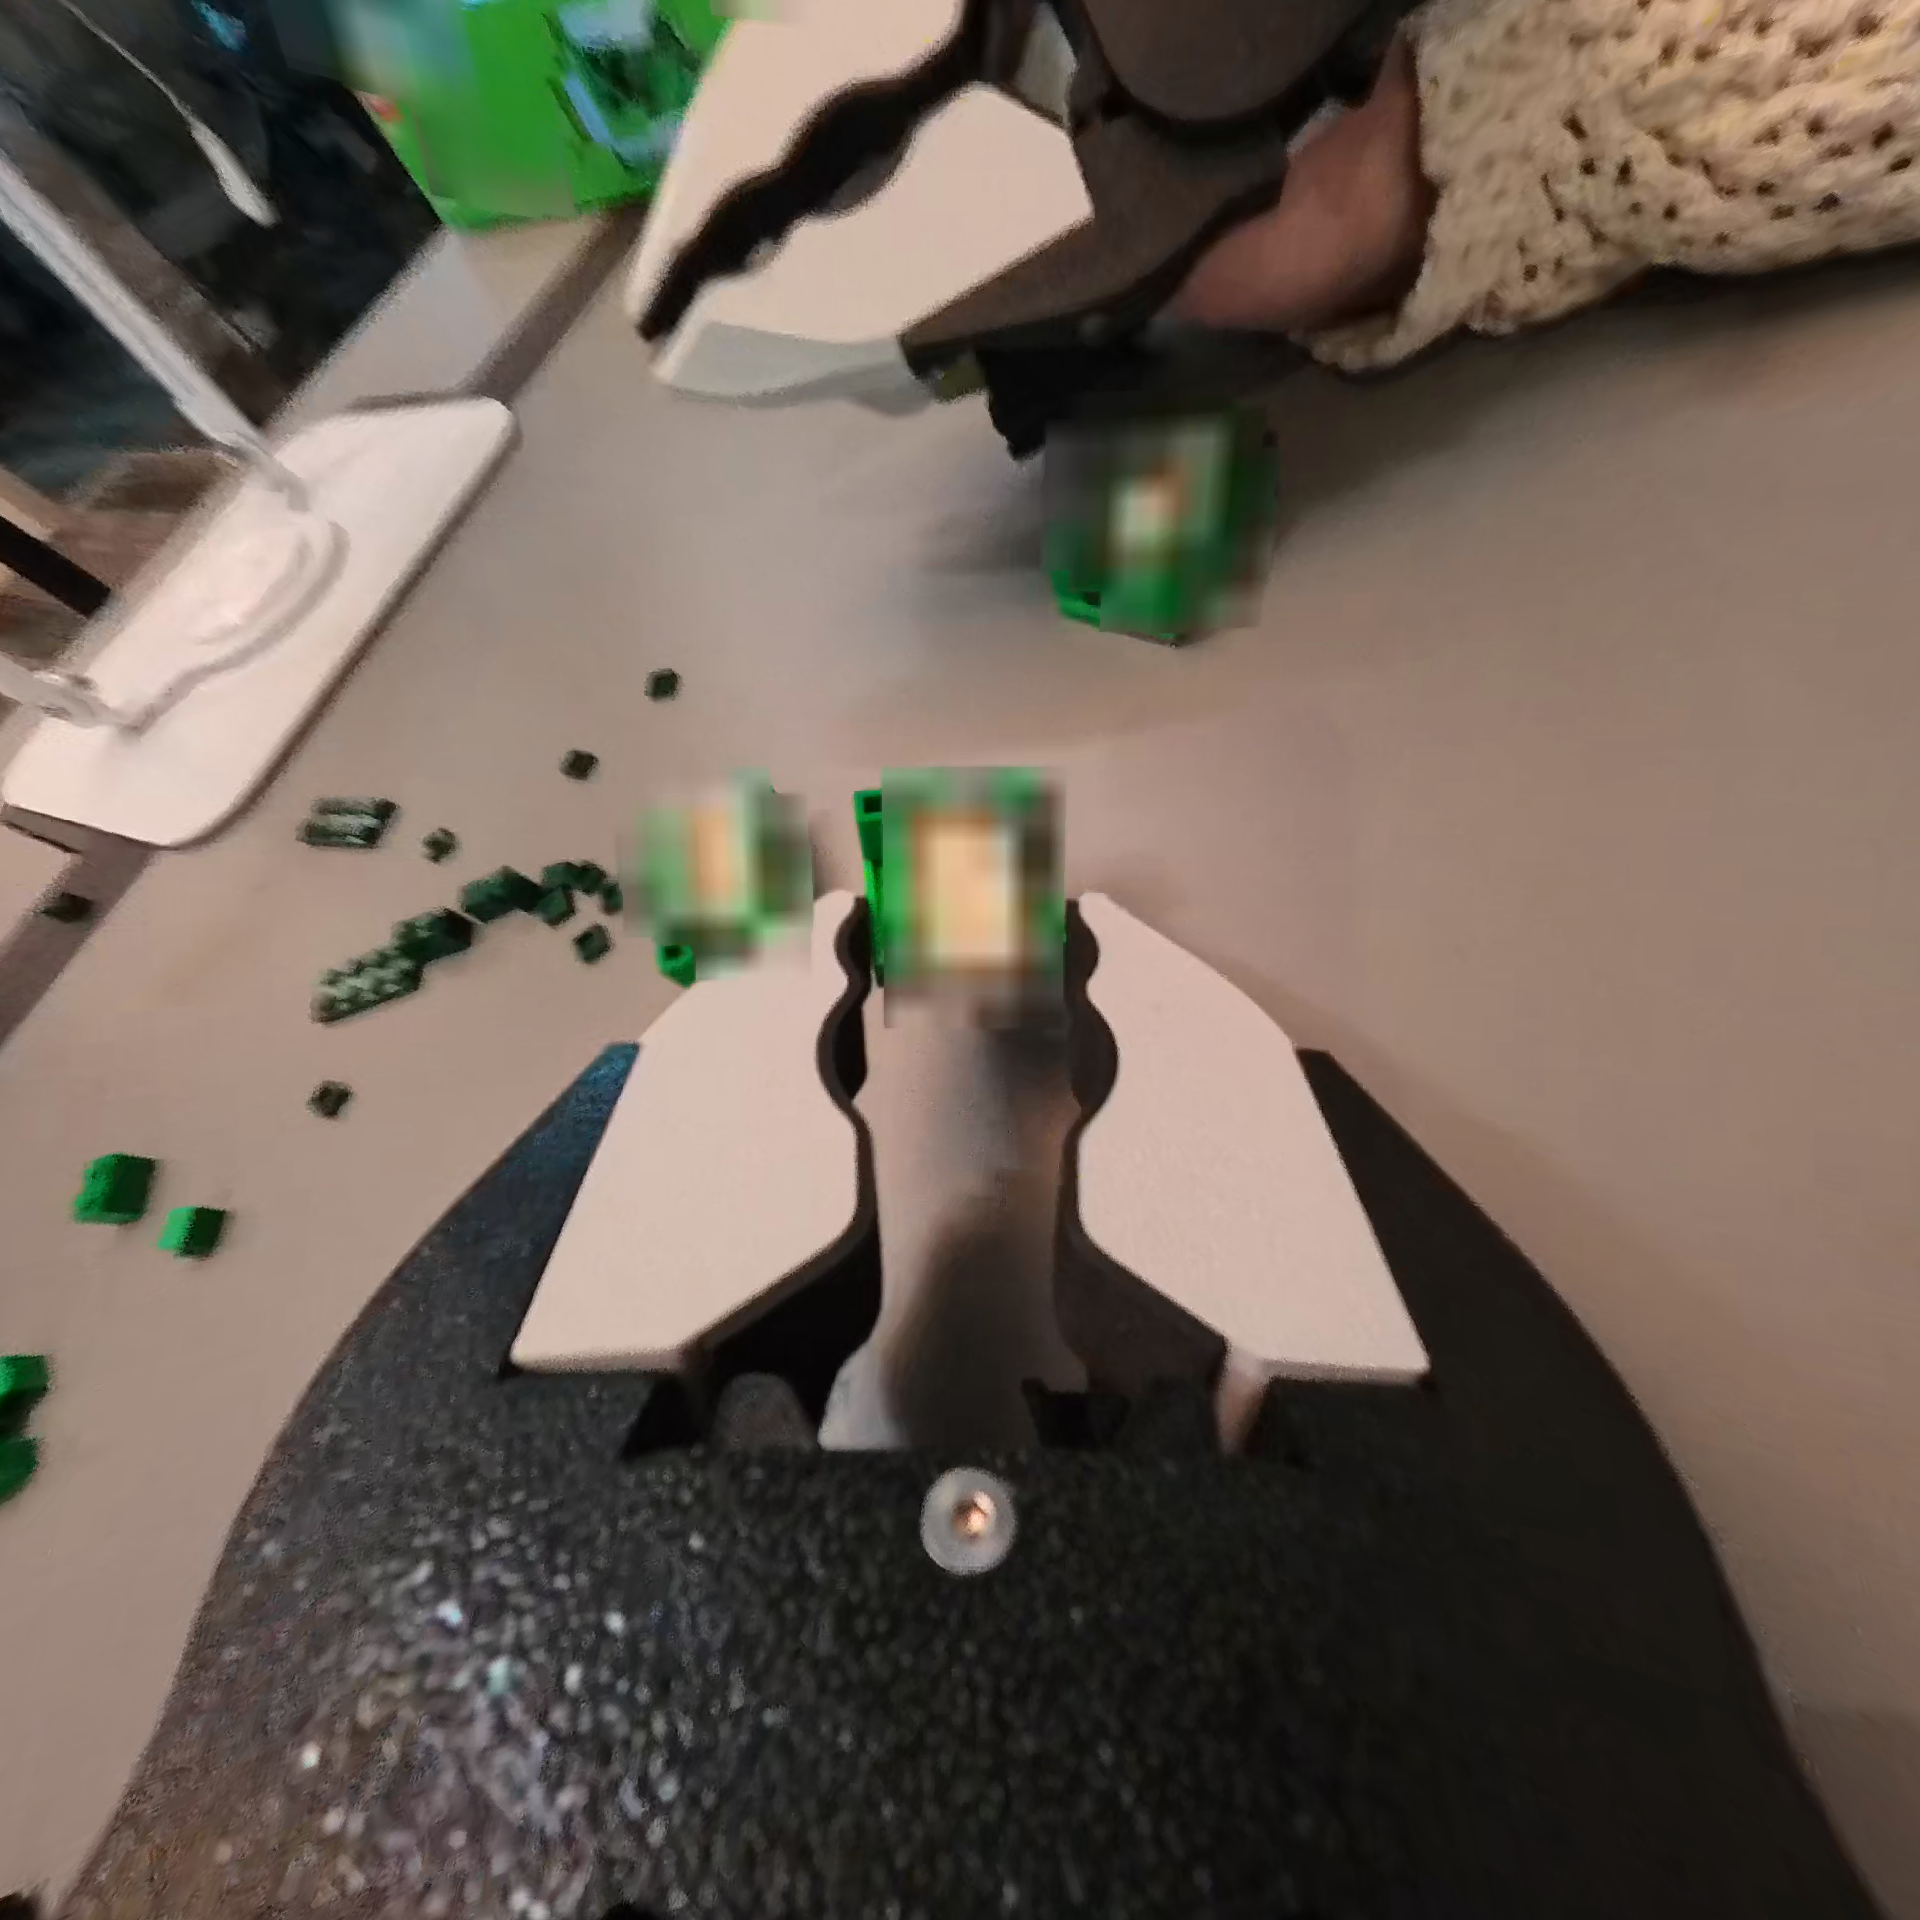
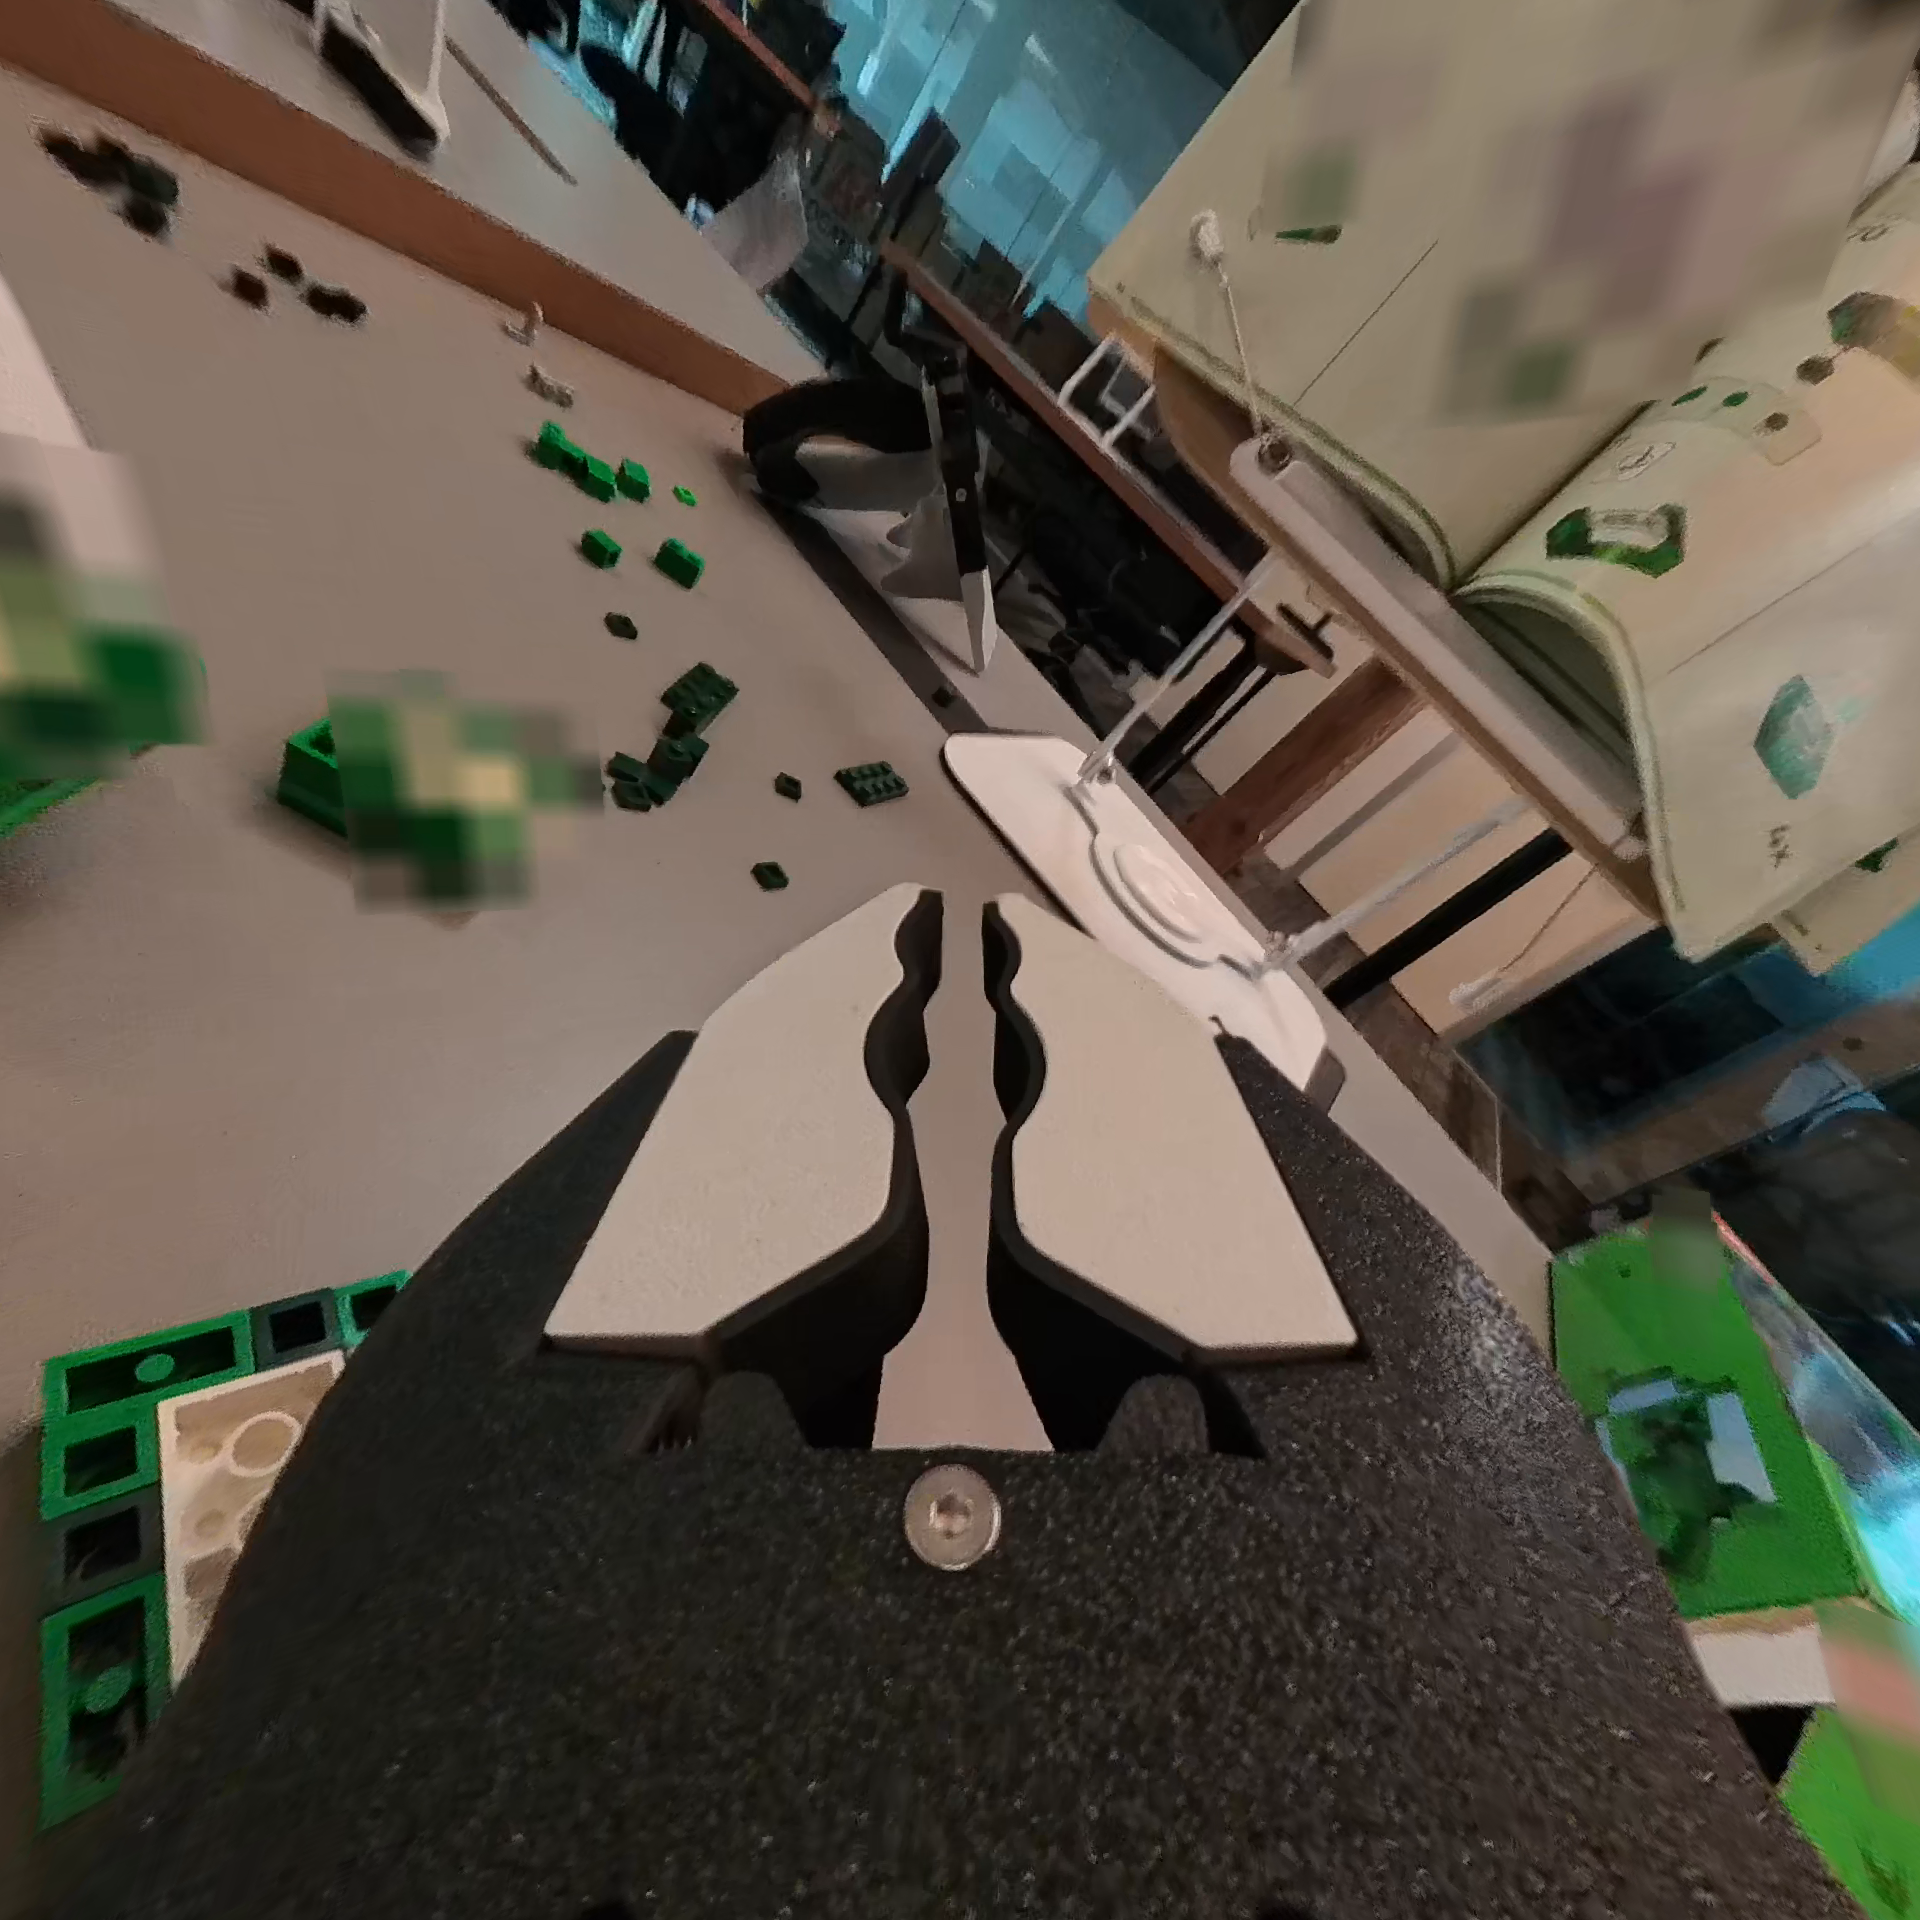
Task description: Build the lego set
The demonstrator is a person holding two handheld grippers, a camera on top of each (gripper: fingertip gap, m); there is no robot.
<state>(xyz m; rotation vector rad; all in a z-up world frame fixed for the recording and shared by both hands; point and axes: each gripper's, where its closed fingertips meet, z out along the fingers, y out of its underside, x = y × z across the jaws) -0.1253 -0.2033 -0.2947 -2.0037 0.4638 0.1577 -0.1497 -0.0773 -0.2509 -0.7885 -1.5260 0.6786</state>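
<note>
In the left wrist view my left gripper (image 1: 966,914) is closed around a small green brick assembly (image 1: 971,873) with a pale centre, low over the grey table (image 1: 1455,831). A second such assembly (image 1: 717,883) sits just left of it. A third (image 1: 1153,530) stands farther off, under my right gripper (image 1: 655,322), whose jaws stand almost together with nothing between them. In the right wrist view my right gripper (image 2: 961,904) shows only a narrow empty gap. A green assembly (image 2: 114,1475) lies beneath it at the lower left, and another (image 2: 447,790) lies farther out.
Loose dark green bricks (image 1: 447,925) (image 2: 675,727) and bright green bricks (image 1: 114,1184) (image 2: 603,468) are scattered on the table. A white stand base (image 1: 260,613) (image 2: 1132,894) with clear posts holds an open booklet (image 2: 1558,520). A green box (image 2: 1704,1455) sits at the right. Across from one pair of fingers to the other is roughly 15 cm.
</note>
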